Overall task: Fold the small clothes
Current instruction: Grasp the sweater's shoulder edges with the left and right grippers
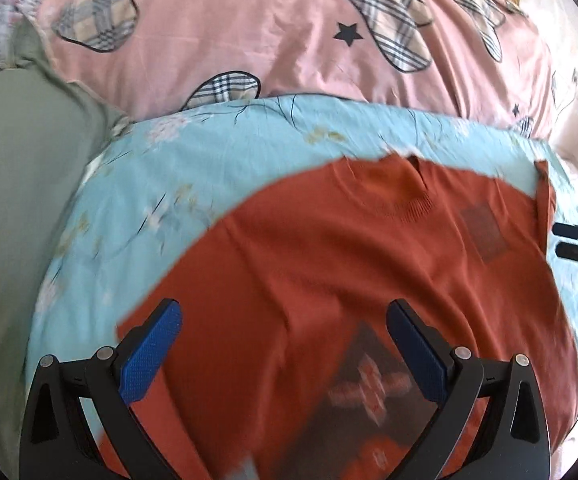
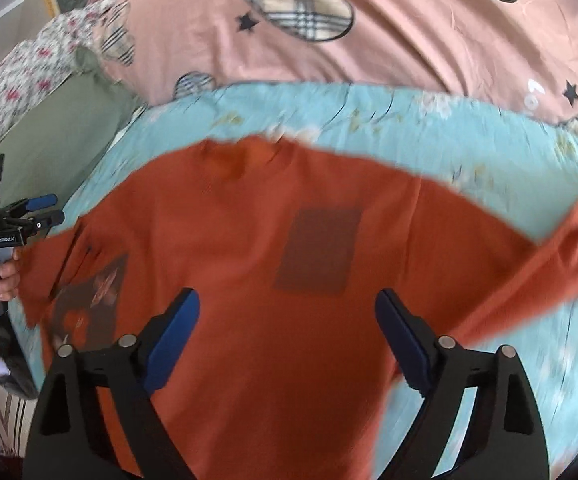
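Across frame centre: light-blue floral sheet (image 1: 217, 148) | orange sweater (image 2: 249, 248) spread flat, one sleeve toward right edge | left gripper (image 1: 285, 344), right gripper (image 2: 287, 332) spread wide, empty | advice: pinch sleeve cuff, fold inward, smooth.

Sweater (image 2: 289, 248) lies on sheet (image 2: 329, 116) (quilt (image 2: 409, 40) behind, pillow (image 1: 21, 184) left).

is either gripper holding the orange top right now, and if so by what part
Nothing is held. The left gripper and right gripper both have jaws wide open above the rust-orange knit top, which lies spread on the light blue floral sheet.
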Available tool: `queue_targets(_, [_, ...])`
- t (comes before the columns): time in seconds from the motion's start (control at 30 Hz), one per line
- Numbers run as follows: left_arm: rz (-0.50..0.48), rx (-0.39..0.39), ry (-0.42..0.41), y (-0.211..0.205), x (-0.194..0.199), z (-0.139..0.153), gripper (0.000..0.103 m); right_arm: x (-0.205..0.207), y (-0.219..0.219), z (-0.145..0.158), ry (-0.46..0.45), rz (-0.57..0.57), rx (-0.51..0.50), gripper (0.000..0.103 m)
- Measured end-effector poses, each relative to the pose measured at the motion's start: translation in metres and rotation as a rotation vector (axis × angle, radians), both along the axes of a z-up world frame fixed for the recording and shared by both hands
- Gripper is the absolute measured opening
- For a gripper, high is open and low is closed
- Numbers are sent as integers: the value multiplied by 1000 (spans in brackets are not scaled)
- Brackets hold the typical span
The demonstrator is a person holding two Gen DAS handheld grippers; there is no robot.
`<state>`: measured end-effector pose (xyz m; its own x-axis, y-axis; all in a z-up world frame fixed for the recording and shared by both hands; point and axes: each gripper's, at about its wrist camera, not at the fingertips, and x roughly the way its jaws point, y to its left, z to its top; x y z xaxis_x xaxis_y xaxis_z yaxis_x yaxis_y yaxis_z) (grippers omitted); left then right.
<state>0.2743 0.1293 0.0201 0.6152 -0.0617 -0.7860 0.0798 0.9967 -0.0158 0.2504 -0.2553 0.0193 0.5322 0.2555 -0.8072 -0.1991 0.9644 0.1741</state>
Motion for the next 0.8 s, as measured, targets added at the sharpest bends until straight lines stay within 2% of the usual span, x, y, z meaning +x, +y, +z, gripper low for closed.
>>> queue_targets(0.03, [-14, 5, 3, 5, 13, 1, 102, 23, -9, 0, -1, -7, 3, 88])
queue_targets(0.1, [-38, -1, 28, 21, 53, -14, 102, 55, -19, 0, -9, -6, -5, 88])
queue_targets(0.23, [-67, -33, 113, 40, 104, -45, 102, 123, -37, -15, 2, 16, -61, 89])
queue_targets(0.3, [-88, -56, 149, 47, 121, -61, 102, 148, -45, -29, 40, 33, -51, 89])
queue_targets(0.37, [-134, -71, 191, 48, 134, -75, 99, 169, -53, -53, 119, 45, -54, 89])
queue_targets(0.43, [-173, -60, 237, 44, 142, -90, 94, 175, -56, -69, 164, 62, -52, 88])
queue_targets(0.47, [-189, -28, 238, 41, 143, -96, 94, 172, -54, -73, 154, 76, -73, 87])
queue_targets(0.5, [-201, -2, 233, 38, 142, -98, 93, 169, -51, -75, 141, 84, -98, 73])
queue_targets(0.53, [-218, 34, 223, 33, 142, -99, 84, 165, -47, -77, 120, 92, -148, 55])
queue_targets(0.57, [-238, 66, 206, 29, 140, -100, 76, 159, -43, -78, 105, 90, -211, 47])
queue_targets(0.6, [-247, 71, 189, 27, 138, -98, 52, 154, -44, -78, 97, 82, -227, 26])
queue_targets(0.63, [-244, 78, 176, 26, 137, -95, 15, 152, -48, -76, 96, 68, -204, 7])
queue_targets(0.67, [-231, 58, 172, 27, 137, -90, 7, 148, -52, -71, 92, 51, -177, 7])
queue_targets(0.7, [-220, 59, 155, 26, 135, -85, 7, 143, -54, -65, 68, 34, -172, 7])
queue_targets(0.8, [-219, 125, 62, 15, 121, -63, 6, 131, -62, -42, -5, -27, -185, 7])
